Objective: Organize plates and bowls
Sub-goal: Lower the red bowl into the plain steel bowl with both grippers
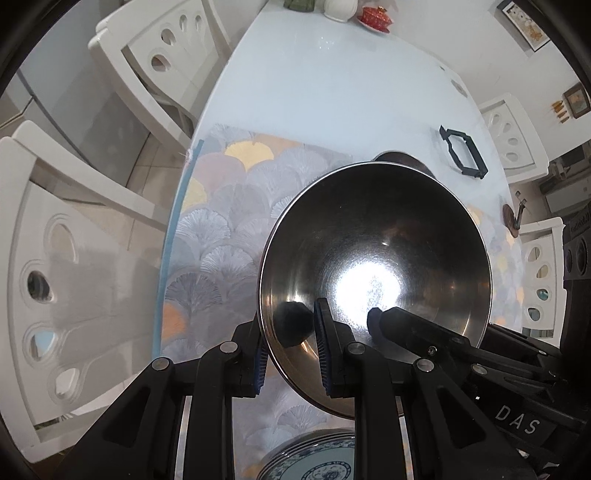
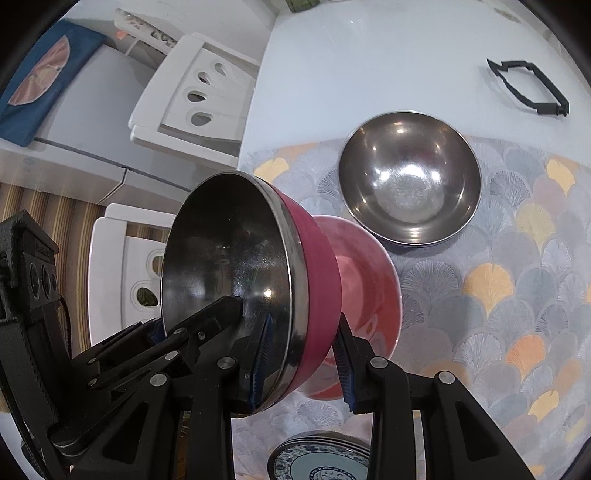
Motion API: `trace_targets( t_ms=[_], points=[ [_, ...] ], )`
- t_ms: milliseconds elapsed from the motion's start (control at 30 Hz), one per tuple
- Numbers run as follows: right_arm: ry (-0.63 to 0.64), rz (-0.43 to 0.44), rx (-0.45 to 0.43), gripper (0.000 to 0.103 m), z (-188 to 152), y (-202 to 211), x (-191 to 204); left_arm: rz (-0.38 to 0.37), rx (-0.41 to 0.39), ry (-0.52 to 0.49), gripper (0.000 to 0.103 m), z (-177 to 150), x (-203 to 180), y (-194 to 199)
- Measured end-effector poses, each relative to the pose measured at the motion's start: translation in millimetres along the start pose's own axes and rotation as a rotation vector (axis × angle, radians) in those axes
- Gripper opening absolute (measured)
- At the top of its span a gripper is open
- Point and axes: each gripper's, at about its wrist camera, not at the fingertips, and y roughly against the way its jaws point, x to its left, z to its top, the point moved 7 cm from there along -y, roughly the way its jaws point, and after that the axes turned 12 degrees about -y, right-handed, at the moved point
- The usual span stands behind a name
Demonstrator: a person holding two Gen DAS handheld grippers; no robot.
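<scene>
A bowl (image 1: 373, 236), steel inside and pink outside (image 2: 317, 273), hangs tilted over the patterned placemat (image 2: 498, 258). My left gripper (image 1: 291, 332) is shut on its near rim, one pad inside and one outside. My right gripper (image 2: 304, 325) is shut on the same rim a little further along. Each view also shows one of the other gripper's fingers (image 1: 375, 317) (image 2: 231, 306) inside the bowl. Right under it a pink bowl (image 2: 369, 280) rests on the mat. A second steel bowl (image 2: 410, 181) stands upright behind it. A stack of blue-patterned plates (image 2: 321, 461) lies at the near edge.
A black frame-like object (image 2: 528, 88) lies on the white table (image 1: 332, 81) beyond the mat. A red lidded cup (image 1: 375, 16) and a white jar (image 1: 340, 9) stand at the far end. White chairs (image 1: 162, 48) line the table's left edge.
</scene>
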Motion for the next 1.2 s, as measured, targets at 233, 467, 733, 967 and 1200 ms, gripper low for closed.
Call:
trace_targets(
  t_ms=[233,467,733,967,1200],
  points=[
    [-0.021,-0.014,0.023,0.034,7,-11,-7,-0.009,0.033,-0.01,0.019,0,-5,-15],
    [-0.039,-0.019,0.043,0.035,7,-17,-12,-0.017,0.054,-0.019,0.019,-1,-7,-24],
    [-0.053,-0.023,0.057,0.036,6,-21,-14,-0.028,0.07,-0.027,0.019,-3,-7,-31],
    [-0.059,-0.027,0.071,0.037,4,-22,-17,-0.04,0.083,-0.032,0.019,-4,-6,-35],
    [-0.064,-0.039,0.08,0.039,2,-23,-18,-0.045,0.088,-0.037,0.019,-5,-7,-35]
  ],
)
